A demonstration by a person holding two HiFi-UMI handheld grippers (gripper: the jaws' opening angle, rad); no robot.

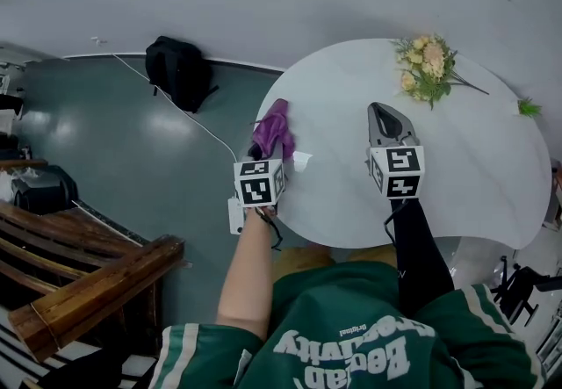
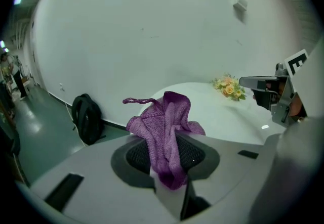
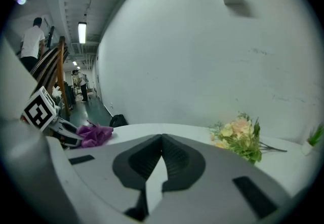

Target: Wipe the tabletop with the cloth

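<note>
While the left tongs (image 2: 169,165) clamp the seemingly soft, limp cloth (image 2: 163,119) by a bunched fold at the bench's (image 1: 474,176) left edge, the right tongs (image 3: 161,162) are closed, empty.

head view: steeply down on table (image 1: 457,176) | gripper views: low over it, facing wall (image 3: 202,66) | shared: flowers (image 1: 428,67)

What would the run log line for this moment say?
left tongs: shut on purple cloth, at tabletop left edge | right tongs: shut, empty, over tabletop | flowers: far side
</note>
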